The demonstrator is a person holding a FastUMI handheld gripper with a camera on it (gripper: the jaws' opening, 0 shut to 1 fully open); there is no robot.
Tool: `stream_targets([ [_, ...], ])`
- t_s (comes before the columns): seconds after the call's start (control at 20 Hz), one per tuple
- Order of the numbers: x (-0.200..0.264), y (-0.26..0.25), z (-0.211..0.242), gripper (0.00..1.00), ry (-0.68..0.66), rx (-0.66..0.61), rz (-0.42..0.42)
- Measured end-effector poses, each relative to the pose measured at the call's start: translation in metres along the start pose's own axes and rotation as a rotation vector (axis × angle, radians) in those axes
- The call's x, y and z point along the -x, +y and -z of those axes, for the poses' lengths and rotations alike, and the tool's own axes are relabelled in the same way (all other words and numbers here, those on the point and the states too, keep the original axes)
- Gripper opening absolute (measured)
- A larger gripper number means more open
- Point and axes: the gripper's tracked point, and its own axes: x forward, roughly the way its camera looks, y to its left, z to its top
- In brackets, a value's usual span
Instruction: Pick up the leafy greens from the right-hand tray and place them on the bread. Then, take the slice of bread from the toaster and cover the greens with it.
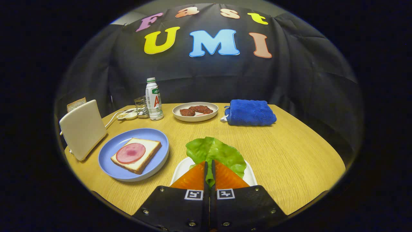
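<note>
Gripper (209,167) clamps leafy greens (215,152) (over white tray (249,175)).

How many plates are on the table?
3. A blue plate with bread and ham sits beside the toaster. A beige plate with meat is near the bottle. A white tray lies under the leafy greens, which the gripper pinches.

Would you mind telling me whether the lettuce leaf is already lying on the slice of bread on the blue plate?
No: the lettuce leaf is pinched between the tongs over the white tray, apart from the bread.
</note>
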Motion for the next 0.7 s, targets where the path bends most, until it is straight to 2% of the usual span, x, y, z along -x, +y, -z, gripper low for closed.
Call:
stream_targets([
  [0.15,0.003,0.017,-0.014,0.01,-0.019,-0.019,-0.037],
  [0.5,0.02,0.079,-0.079,0.01,-0.142,-0.012,-0.159],
  [0.7,0.008,0.122,-0.078,0.01,-0.12,-0.006,-0.228],
])
